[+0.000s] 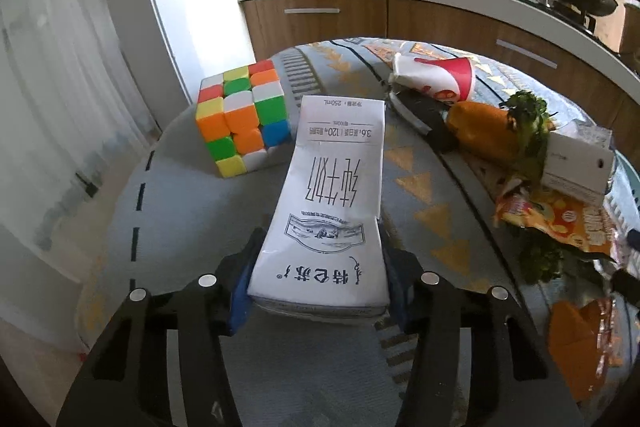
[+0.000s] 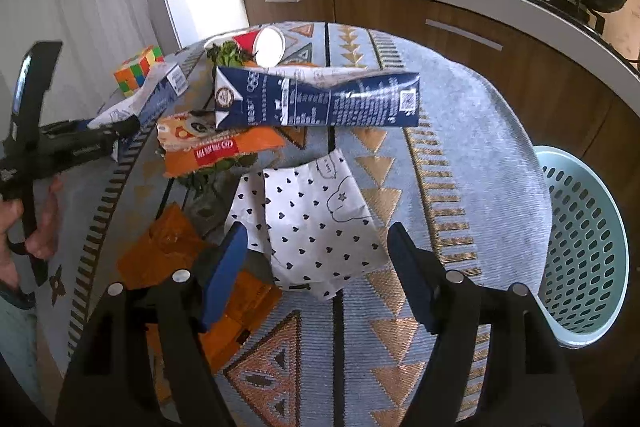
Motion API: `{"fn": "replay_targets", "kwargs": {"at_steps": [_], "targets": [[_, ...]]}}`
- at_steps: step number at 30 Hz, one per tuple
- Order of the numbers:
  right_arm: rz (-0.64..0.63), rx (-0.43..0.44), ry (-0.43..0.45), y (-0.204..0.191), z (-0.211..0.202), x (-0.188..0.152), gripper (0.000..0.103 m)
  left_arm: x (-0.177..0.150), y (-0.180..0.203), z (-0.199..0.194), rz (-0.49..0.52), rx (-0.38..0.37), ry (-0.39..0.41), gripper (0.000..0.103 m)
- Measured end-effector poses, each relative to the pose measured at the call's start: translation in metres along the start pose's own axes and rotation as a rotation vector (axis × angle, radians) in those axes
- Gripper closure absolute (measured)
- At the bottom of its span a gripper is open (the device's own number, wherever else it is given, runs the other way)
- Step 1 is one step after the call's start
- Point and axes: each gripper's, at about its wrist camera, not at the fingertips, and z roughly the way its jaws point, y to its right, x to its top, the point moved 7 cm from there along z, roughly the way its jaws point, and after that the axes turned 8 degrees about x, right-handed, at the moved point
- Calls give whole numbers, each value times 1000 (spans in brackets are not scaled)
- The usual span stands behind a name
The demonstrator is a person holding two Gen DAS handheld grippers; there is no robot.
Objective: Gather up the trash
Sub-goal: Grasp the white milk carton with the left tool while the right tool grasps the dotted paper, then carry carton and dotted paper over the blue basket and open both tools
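My left gripper (image 1: 318,277) is shut on a white milk carton (image 1: 332,203) with black print, held above the round table's patterned cloth (image 1: 192,227); the carton and gripper also show at the left of the right wrist view (image 2: 132,107). My right gripper (image 2: 316,267) is open and empty, its blue pads either side of a white paper wrapper with black hearts (image 2: 316,227) lying on the cloth. A crushed dark blue carton (image 2: 320,101), an orange snack bag (image 2: 212,147), orange wrappers (image 2: 168,251) and a red-and-white paper cup (image 2: 264,45) lie beyond.
A light blue perforated basket (image 2: 580,251) stands off the table's right edge. A Rubik's cube (image 1: 244,115) sits on the table at the left. Green vegetable scraps (image 1: 528,123), a white box (image 1: 576,163) and a black knife handle (image 1: 428,123) lie among the trash. Kitchen counter with stove behind.
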Motion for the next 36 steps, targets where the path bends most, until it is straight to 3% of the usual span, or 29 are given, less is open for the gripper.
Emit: {"fn": "replay_targets", "kwargs": {"at_steps": [6, 11, 12, 13, 16, 19, 28, 36], "targets": [[-58, -2, 58, -13, -13, 3, 34, -4, 3, -11, -44, -39, 19, 52], [-89, -31, -9, -20, 3, -2, 35, -1, 6, -24, -64, -69, 45, 52], [-85, -34, -19, -20, 7, -2, 41, 0, 8, -27, -62, -72, 50, 52], [-78, -29, -34, -19, 11, -2, 57, -1, 9, -31, -62, -75, 55, 52], [-52, -6, -38, -13, 13, 1, 84, -2, 14, -44, -62, -95, 74, 52], [-43, 17, 0, -9, -3, 7, 93, 0, 17, -58, -61, -112, 96, 52], [-44, 23, 104, 5, -62, 13, 97, 21, 46, -112, -50, -194, 200, 52], [4, -32, 236, 38, -122, 29, 97, 47, 103, -156, -21, -318, 279, 52]]}}
